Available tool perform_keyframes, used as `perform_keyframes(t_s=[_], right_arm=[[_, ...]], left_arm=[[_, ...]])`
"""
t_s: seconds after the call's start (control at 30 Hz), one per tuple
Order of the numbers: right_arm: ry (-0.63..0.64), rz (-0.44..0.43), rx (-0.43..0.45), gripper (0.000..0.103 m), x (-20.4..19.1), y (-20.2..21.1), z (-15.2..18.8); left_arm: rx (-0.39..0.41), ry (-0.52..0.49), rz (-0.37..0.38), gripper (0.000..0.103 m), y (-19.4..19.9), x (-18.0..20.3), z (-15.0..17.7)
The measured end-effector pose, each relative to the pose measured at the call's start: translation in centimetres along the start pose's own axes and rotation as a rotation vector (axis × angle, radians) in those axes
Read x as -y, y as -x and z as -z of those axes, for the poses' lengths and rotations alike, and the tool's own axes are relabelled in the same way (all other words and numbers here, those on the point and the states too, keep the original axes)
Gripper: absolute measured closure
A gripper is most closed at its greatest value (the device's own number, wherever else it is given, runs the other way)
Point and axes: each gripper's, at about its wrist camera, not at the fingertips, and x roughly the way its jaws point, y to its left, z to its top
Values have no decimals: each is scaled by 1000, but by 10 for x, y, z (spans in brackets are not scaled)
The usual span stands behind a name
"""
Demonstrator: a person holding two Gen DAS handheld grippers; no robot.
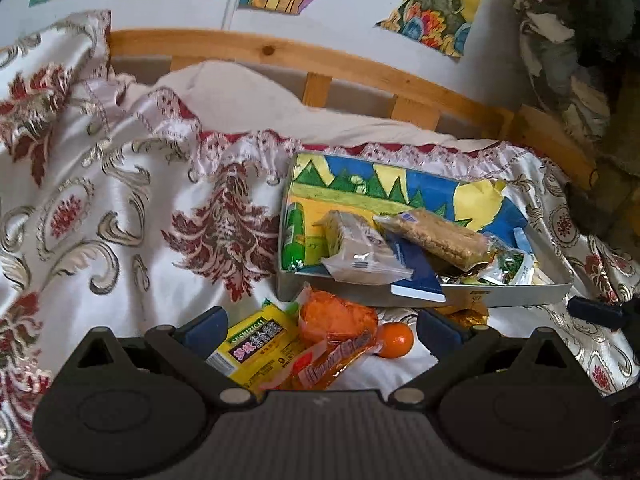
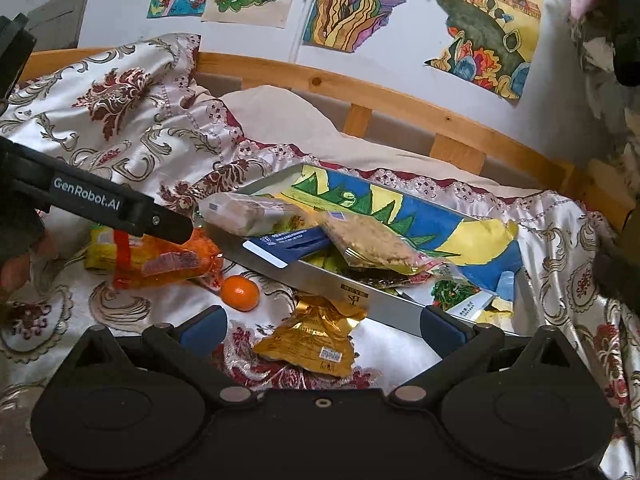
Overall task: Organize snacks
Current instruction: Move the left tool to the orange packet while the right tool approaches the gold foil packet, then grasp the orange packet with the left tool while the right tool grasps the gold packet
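Blue-padded fingers of the left gripper [image 1: 320, 330] stand wide apart around an orange snack packet [image 1: 336, 336] and a yellow packet [image 1: 260, 344] on the bedspread [image 1: 100, 200], closed on neither. Just beyond, the grey box [image 1: 472, 294] holds more wrapped snacks, one blue pack overhanging its near wall. The right gripper [image 2: 324, 326] is equally spread and empty above a gold pouch [image 2: 312, 340]; a tangerine [image 2: 240, 293] lies beside it. Open bedspread stretches left.

One box [image 1: 384, 298]; one orange [image 1: 396, 341]; two grippers [image 1: 320, 330].
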Motion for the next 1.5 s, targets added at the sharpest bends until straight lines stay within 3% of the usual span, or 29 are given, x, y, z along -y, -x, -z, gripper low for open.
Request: perform_keyframes(t_s=[0.2,0.47,0.63,0.97,1.2,1.43,1.5], right_arm=[[-14,5,-29,1,-3,-21,3],[-68,31,-75,6,-3,-43,5],[-131,21,-116,14,2,-51,8],[-136,20,-115,17,-2,-54,7],[-100,2,-137,35,-9,-56,5],[-96,-2,-157,45,-12,-54,3],[-60,-1,-160,58,-17,-51,1]], left_arm=[[-26,-66,-3,2,-13,6,0],[-96,-6,79,20,-26,4,-1],[-127,-32,69,41,-33,8,0],[-114,-31,54,48,-33,7,0],[-109,-81,45,54,-31,14,2],[-105,-100,26,58,-29,21,4],[-105,-104,17,58,-28,23,4]])
